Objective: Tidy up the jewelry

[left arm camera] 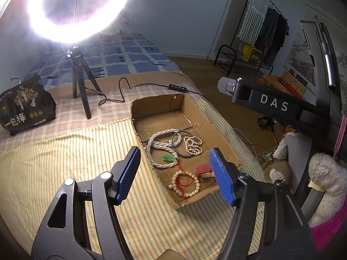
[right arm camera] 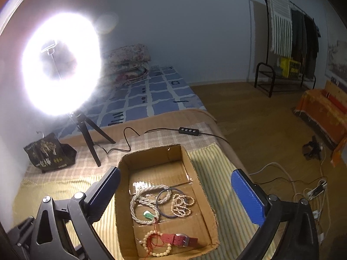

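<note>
An open cardboard box [left arm camera: 225,143] [right arm camera: 121,197] lies on a striped cloth. In it are a long white pearl necklace [left arm camera: 156,147] [right arm camera: 138,203] with a green pendant [left arm camera: 168,158] [right arm camera: 149,215], a dark blue bangle [left arm camera: 184,144] [right arm camera: 166,203], a bunched pinkish pearl strand [left arm camera: 193,145] [right arm camera: 182,204], a cream bead bracelet with red cord [left arm camera: 186,184] [right arm camera: 156,244] and a red-strap watch [left arm camera: 203,170] [right arm camera: 180,238]. My left gripper [left arm camera: 175,177] is open and empty above the box's near end. My right gripper [right arm camera: 175,197] is open and empty above the box. Its black body [left arm camera: 273,106] shows in the left wrist view.
A lit ring light on a tripod [left arm camera: 82,82] [right arm camera: 89,134] stands behind the box, its cable and switch [left arm camera: 177,87] [right arm camera: 188,131] on the bed. A black printed bag [left arm camera: 23,106] [right arm camera: 49,153] sits at the left. Stuffed toys [left arm camera: 325,186] lie right; cables [right arm camera: 312,190] cross the floor.
</note>
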A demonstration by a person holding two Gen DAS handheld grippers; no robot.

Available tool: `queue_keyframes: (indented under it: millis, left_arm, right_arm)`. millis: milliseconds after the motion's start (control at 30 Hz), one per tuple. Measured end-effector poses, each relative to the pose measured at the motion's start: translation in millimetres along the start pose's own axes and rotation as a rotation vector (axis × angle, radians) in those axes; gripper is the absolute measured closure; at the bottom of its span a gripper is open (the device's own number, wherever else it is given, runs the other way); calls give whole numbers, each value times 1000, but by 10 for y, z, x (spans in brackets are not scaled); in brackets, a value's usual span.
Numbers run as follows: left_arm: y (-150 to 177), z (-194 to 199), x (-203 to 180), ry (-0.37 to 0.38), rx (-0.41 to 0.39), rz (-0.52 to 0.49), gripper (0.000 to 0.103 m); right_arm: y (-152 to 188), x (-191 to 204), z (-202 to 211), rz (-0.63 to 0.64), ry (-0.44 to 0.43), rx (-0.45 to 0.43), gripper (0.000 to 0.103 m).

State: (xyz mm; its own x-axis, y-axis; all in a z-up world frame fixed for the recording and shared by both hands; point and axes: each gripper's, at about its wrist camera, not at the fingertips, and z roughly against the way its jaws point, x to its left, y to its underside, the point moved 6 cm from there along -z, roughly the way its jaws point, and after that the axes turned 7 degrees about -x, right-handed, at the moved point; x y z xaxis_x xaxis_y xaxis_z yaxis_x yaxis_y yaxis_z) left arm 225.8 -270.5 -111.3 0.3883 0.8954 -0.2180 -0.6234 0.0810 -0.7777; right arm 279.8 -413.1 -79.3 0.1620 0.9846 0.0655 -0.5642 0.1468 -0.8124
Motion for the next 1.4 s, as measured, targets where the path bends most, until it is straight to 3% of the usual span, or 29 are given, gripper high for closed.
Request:
queue_keyframes:
  millis: [333,467,667,933,1400]
  left_arm:
    - [21,401,18,-36,-46,-68,34]
    - [63,599,17,-48,-73,-71,24]
    - [118,891,-10,-82,-105,-118,24]
    - [170,1230,45,-79,-150,-100,23]
    - [238,1550,-6,-98,-208,-148,22]
  right_arm:
    - [-7,50,354,37,24,-48,0]
    - [14,71,528,49,28,-71,0]
    - [43,109,790,69,42,-109,0]
    - [84,140,1119,37,22,-151,0]
    - [251,164,1501,70,37,-220,0]
